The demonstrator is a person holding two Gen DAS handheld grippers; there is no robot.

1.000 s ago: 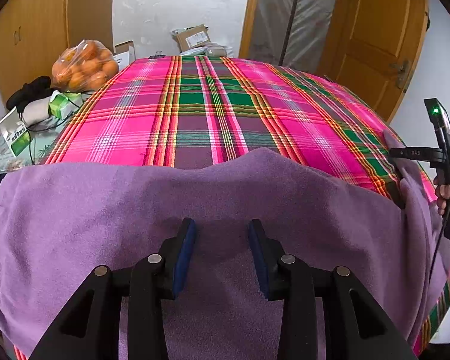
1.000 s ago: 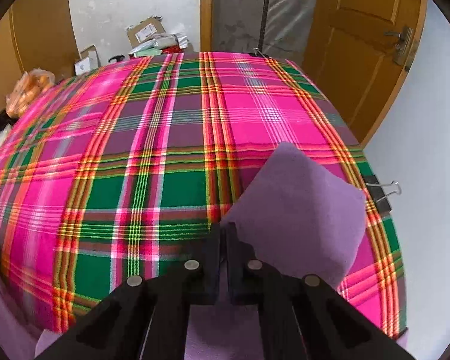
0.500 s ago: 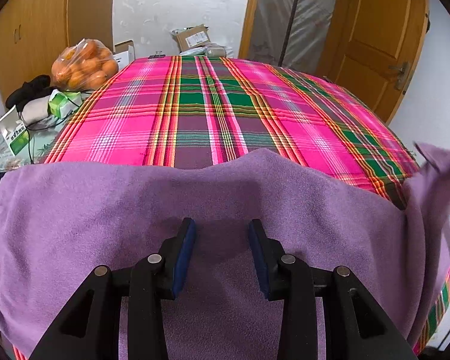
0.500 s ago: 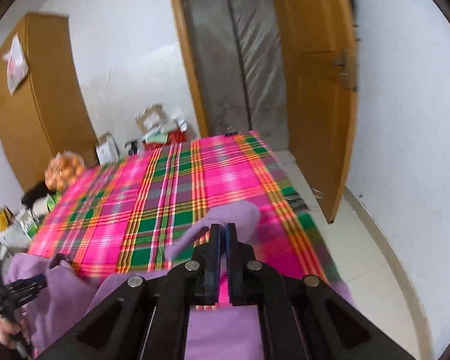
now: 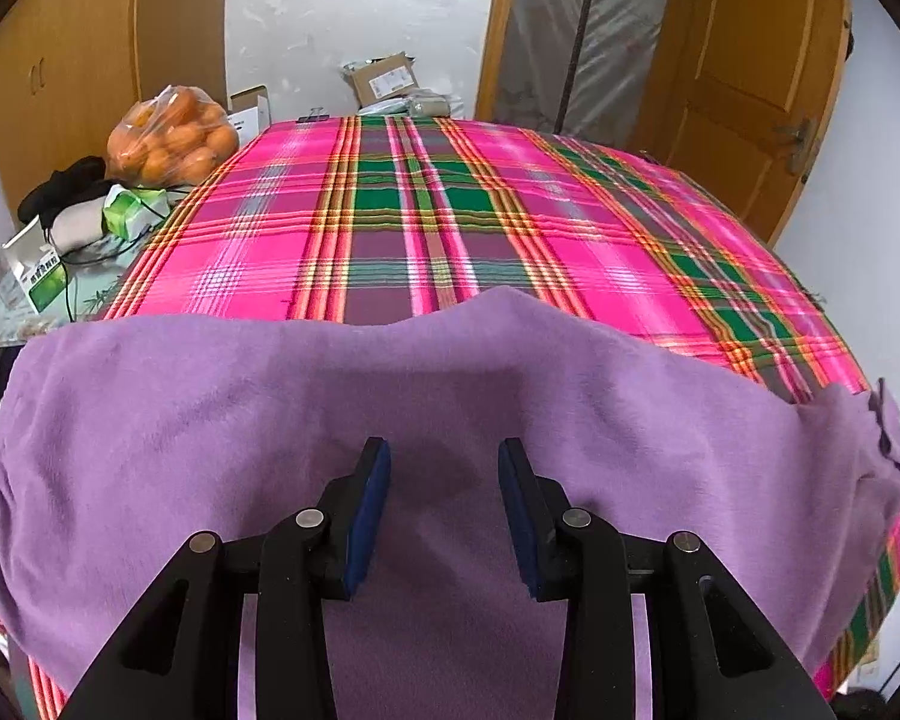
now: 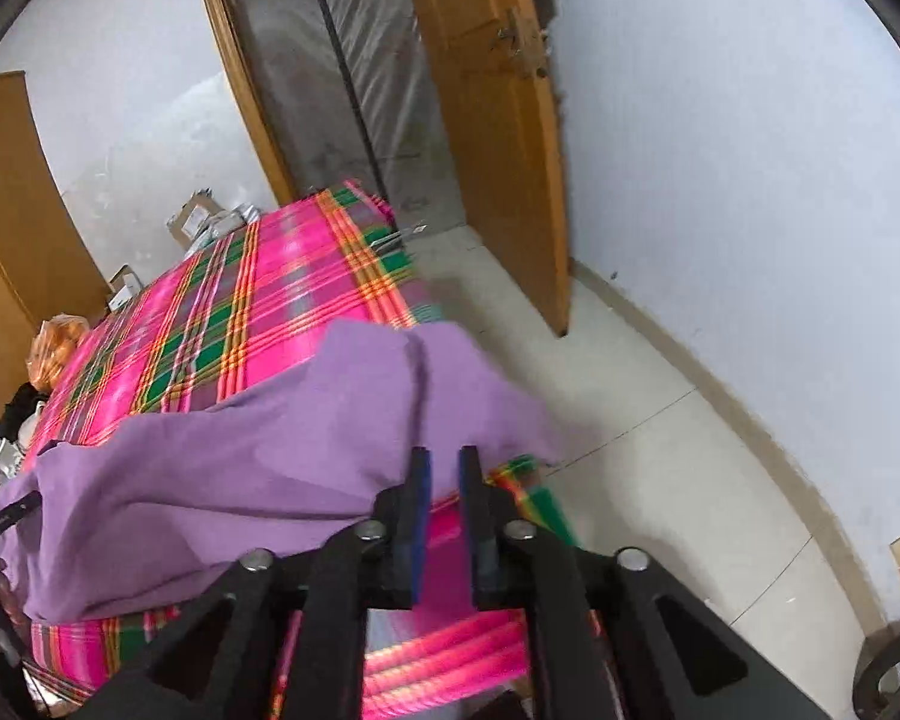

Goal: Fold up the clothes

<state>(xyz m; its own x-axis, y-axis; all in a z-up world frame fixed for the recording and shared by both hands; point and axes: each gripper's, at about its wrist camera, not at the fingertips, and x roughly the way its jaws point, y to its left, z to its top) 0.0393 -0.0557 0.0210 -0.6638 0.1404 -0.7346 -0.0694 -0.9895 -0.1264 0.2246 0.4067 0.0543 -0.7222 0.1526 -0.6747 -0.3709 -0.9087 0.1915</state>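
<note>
A purple fleece garment (image 5: 426,396) lies spread across the near edge of a table with a pink and green plaid cloth (image 5: 426,210). My left gripper (image 5: 444,504) is open and hovers just above the garment's middle, holding nothing. In the right wrist view the same garment (image 6: 282,438) drapes over the table's right corner, its end folded back on itself. My right gripper (image 6: 445,480) sits at the garment's near right edge with its jaws a small gap apart and no cloth between them.
A bag of oranges (image 5: 171,135), dark clothes, cables and small boxes crowd the table's left side. Cardboard boxes (image 5: 384,78) stand at the far end. A wooden door (image 6: 498,120) and tiled floor (image 6: 660,432) lie to the right of the table.
My right gripper lifted the garment's right end, carried it back over the table corner, let go and swung off to the right. My left gripper has not moved.
</note>
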